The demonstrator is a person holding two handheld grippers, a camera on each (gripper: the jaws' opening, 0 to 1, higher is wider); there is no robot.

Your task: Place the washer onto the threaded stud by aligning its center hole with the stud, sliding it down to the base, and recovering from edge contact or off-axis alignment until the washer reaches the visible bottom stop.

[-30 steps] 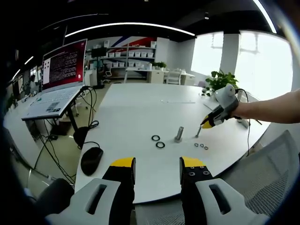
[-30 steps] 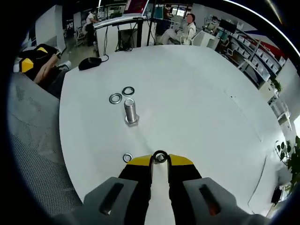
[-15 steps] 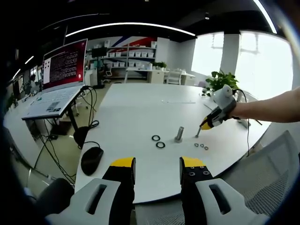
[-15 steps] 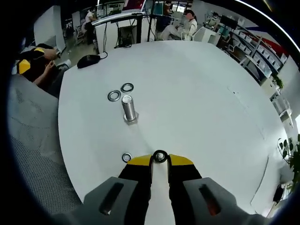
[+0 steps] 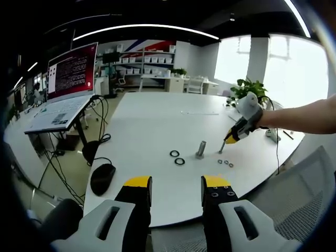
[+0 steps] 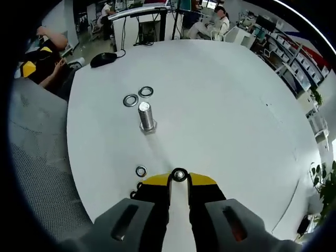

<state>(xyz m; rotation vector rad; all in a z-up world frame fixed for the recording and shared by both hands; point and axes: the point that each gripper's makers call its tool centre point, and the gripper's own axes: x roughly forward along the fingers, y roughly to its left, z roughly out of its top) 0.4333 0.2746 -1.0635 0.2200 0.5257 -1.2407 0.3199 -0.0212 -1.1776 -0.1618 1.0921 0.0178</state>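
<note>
A steel threaded stud (image 6: 146,116) stands upright on the white table (image 6: 226,105). My right gripper (image 6: 179,180) is shut on a small washer (image 6: 179,174), held above the table some way short of the stud. In the left gripper view the stud (image 5: 200,149) stands mid-table, and the right gripper (image 5: 230,139) reaches in from the right, just right of the stud, on a person's arm. My left gripper (image 5: 176,184) hangs open and empty off the table's near edge.
Two larger washers (image 6: 130,100) lie just beyond the stud. One small washer (image 6: 140,171) lies by my right jaws. A black mouse (image 5: 103,178) sits near the table edge. A laptop (image 5: 65,89) on a stand is to the left and a potted plant (image 5: 247,88) far right.
The right gripper has lifted slightly with the washer still gripped, and its view has shifted a little. The left gripper has stayed where it was.
</note>
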